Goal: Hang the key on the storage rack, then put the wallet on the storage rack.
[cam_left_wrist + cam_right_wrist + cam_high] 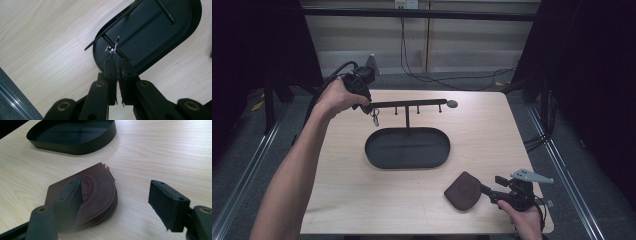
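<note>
Desk (492, 150), seen from above. The black oval tray (408, 148) of the hook stand lies at centre, its crossbar (409, 104) running 9-to-3 o'clock. Your left tongs (368, 106), near-clenched, pinch a key ring (375, 118) hanging at the bar's 9 o'clock end. Your right tongs (486, 191), released, sit at 5 o'clock; the brown leather pouch (463, 191) lies flat at their 9 o'clock, one pad over it.

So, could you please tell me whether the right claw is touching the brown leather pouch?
Cannot tell. In the right gripper view the right claw stands open, one finger overlapping the coin pouch, but no plain contact or gap shows.
</note>
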Available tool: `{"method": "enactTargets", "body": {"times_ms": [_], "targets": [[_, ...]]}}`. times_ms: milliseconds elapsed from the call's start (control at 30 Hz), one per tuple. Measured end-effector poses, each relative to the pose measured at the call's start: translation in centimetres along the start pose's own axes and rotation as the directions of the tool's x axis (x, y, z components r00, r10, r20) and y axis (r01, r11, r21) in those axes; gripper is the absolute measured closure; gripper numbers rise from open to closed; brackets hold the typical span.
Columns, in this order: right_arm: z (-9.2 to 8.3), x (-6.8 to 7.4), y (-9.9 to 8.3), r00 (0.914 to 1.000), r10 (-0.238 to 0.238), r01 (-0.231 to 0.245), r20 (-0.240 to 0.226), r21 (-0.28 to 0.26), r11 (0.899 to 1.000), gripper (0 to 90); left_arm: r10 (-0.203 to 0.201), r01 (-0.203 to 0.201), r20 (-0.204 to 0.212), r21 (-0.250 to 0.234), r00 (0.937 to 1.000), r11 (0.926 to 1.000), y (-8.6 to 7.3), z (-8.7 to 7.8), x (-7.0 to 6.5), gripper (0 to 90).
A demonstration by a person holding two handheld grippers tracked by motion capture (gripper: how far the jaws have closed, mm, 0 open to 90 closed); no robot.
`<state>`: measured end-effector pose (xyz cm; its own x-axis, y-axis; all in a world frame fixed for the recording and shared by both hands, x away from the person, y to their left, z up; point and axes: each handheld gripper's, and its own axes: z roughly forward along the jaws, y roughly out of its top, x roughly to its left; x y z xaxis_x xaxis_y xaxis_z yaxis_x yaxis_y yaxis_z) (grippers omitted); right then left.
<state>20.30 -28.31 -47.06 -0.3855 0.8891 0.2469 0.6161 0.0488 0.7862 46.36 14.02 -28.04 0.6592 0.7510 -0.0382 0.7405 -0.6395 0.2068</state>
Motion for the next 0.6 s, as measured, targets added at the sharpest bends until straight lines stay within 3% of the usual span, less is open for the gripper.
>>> {"method": "enactTargets", "body": {"times_ms": [167,400,600], "targets": [[-0.1,-0.1,0.0,1.0000,0.004,-0.004,0.002,-0.004,1.000,26.7,-0.020,0.023,0.044,-0.053,0.9988,0.9983,-1.2,0.1,0.1,79.3],[-0.1,-0.1,-0.1,1.0000,0.001,-0.001,0.002,-0.004,1.000,26.7,-0.025,0.028,0.030,-0.108,0.9992,0.9938,-3.3,0.5,0.1,66.9],[-0.1,-0.1,-0.1,1.0000,0.002,-0.002,0.005,-0.006,1.000,26.7,-0.051,0.060,0.050,-0.199,0.9975,0.9781,-5.6,-0.1,0.2,55.8]]}}
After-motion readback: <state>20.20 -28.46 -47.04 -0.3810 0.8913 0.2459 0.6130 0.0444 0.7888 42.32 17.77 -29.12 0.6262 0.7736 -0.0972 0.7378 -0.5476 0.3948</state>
